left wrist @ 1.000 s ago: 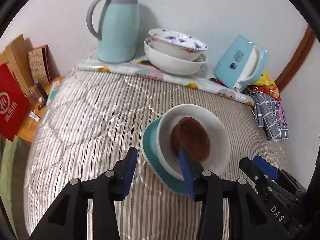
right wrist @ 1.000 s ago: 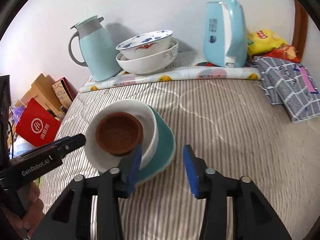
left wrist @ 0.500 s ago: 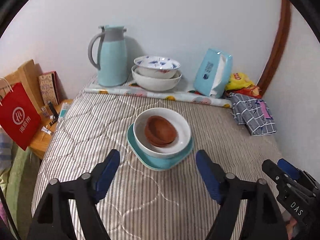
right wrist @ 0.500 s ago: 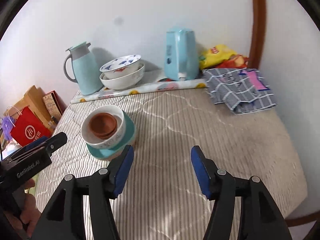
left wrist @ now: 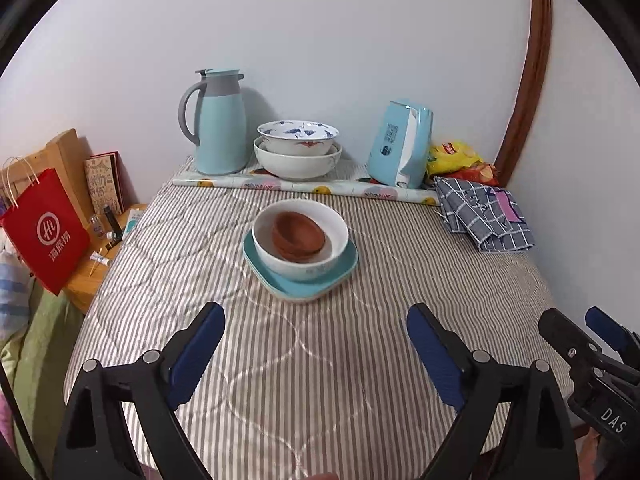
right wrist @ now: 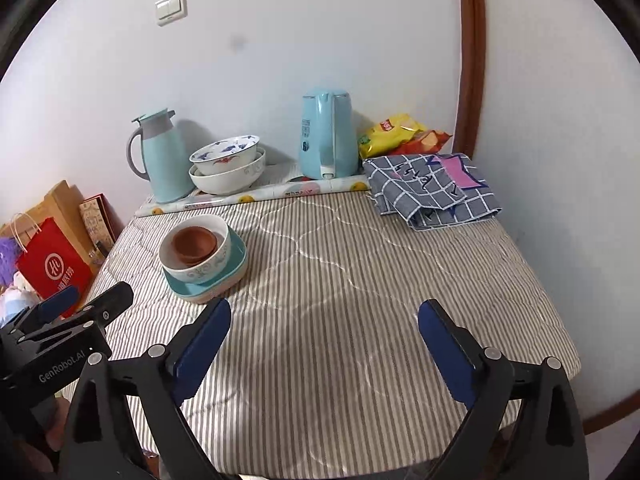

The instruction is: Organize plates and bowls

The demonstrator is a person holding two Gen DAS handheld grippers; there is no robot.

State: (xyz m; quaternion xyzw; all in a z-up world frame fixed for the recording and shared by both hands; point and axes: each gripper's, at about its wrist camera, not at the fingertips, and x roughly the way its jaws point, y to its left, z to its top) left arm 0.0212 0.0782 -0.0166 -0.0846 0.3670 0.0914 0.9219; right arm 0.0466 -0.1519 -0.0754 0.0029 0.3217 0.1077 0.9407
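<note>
A brown bowl [left wrist: 298, 236] lies nested in a white bowl [left wrist: 308, 268], which stands on a teal plate [left wrist: 344, 270] in the middle of the striped table. The same stack shows at mid-left in the right wrist view: brown bowl [right wrist: 194, 243], white bowl [right wrist: 200, 270], teal plate [right wrist: 236, 262]. My left gripper [left wrist: 316, 354] hangs well back from the stack, its jaws still opening, nothing between them. My right gripper [right wrist: 324, 350] is to the right of the stack and nearer the table's front edge, its jaws also opening and empty. Two more stacked bowls [left wrist: 298, 152] sit by the wall.
At the back stand a light blue jug [left wrist: 220, 132], a blue kettle [right wrist: 328, 136], a rolled sheet [left wrist: 304, 188] and snack bags [left wrist: 460, 158]. A folded checked cloth [left wrist: 484, 216] lies at the back right. A red paper bag [left wrist: 44, 232] stands beside the table's left edge.
Both grippers let go of the stack, opened wide and drew back and up from it. The stack now stands alone on the table, farther off in both views.
</note>
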